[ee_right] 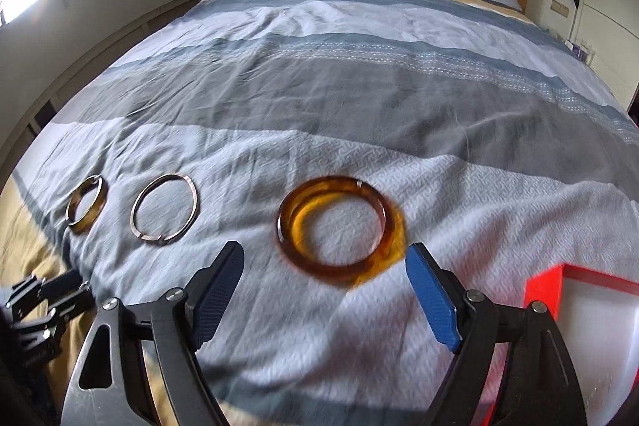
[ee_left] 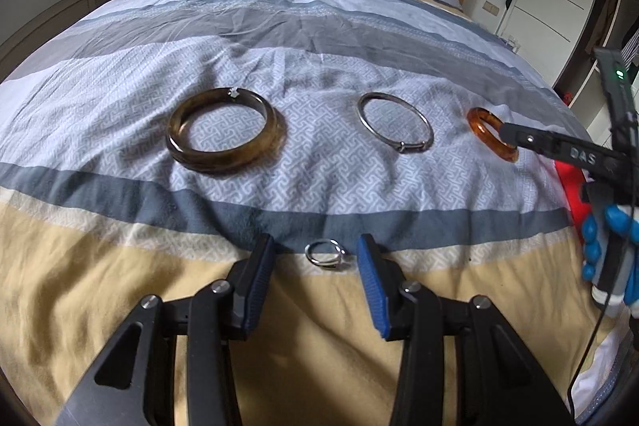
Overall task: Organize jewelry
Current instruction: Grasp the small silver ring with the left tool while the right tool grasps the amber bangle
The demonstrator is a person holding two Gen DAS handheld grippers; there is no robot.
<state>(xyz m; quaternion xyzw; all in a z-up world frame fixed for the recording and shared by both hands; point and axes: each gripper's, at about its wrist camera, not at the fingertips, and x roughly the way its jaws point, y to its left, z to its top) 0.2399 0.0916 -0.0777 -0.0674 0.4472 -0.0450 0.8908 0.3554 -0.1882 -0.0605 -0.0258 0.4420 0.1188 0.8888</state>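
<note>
While the left wrist view looks down the bed [ee_left: 120,266], the left gripper [ee_left: 315,256] holds its fingers apart on either side of a small silver ring [ee_left: 324,255] lying on the bedspread. Beyond it lie 3 bangles: a brown bangle [ee_left: 226,129], a thin silver bangle [ee_left: 395,126] and an amber bangle [ee_left: 492,138], which the right gripper's fingers partly cover.

In the right wrist view, the right gripper [ee_right: 325,266] has its fingers spread wide, with the amber bangle just ahead between them and a red box [ee_right: 543,286] beside it. The soft, wrinkled fabric could let the thin ring sink or skid as the fingers come together, and a smooth bangle may slip from a shallow grip.
</note>
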